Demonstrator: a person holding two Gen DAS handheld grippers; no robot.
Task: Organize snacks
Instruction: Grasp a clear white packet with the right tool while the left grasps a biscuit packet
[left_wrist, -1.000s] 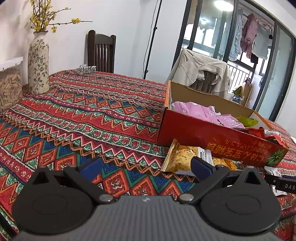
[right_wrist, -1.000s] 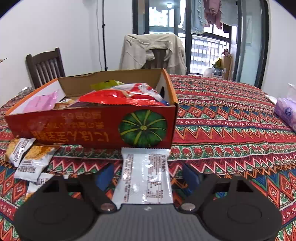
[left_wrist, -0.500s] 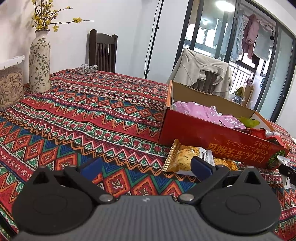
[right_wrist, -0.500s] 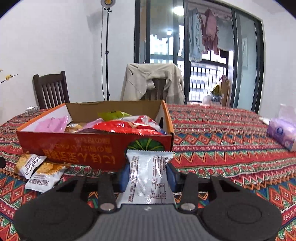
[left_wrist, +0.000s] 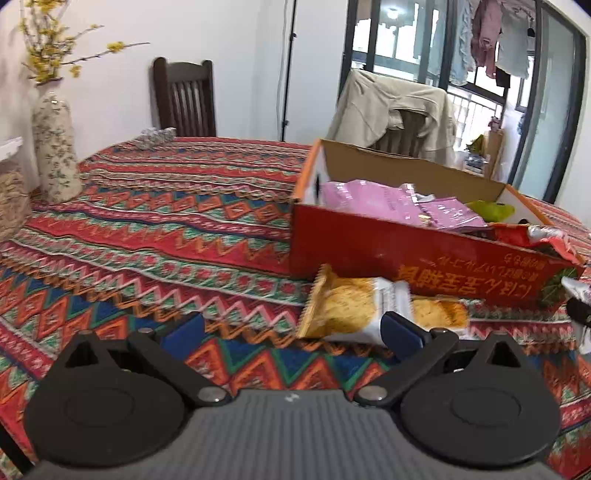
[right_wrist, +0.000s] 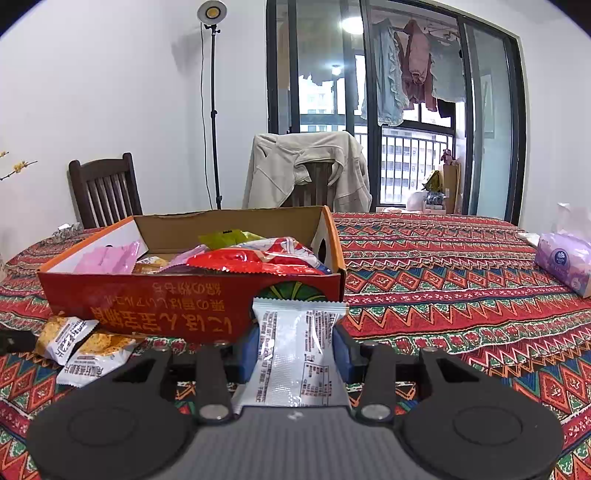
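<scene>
On a table draped in a red patterned cloth (left_wrist: 177, 236), the left gripper (left_wrist: 291, 332) stands wide, its blue pads parted with nothing between them. Far off to its left rises a floral vase (left_wrist: 55, 147) of yellow sprigs. Just ahead of its right pad (left_wrist: 400, 332), two biscuit packets (left_wrist: 354, 306) lie overlapping on the cloth, touching the front wall of the red cardboard box (left_wrist: 424, 254), which sits ahead and to the right, filled with pink, green and red snack bags.

The right gripper (right_wrist: 295, 349) is clamped narrow on a silver snack packet (right_wrist: 295, 354), both pads pressing its sides, the packet upright and raised in front of the box (right_wrist: 166, 306). The same biscuit packets (right_wrist: 85, 347) lie to its left, at the foot of the box. Well off to its right, a purple tissue pack (right_wrist: 561, 262) rests on the cloth. Beyond the box stands a chair hung with a beige jacket (right_wrist: 306, 170).
</scene>
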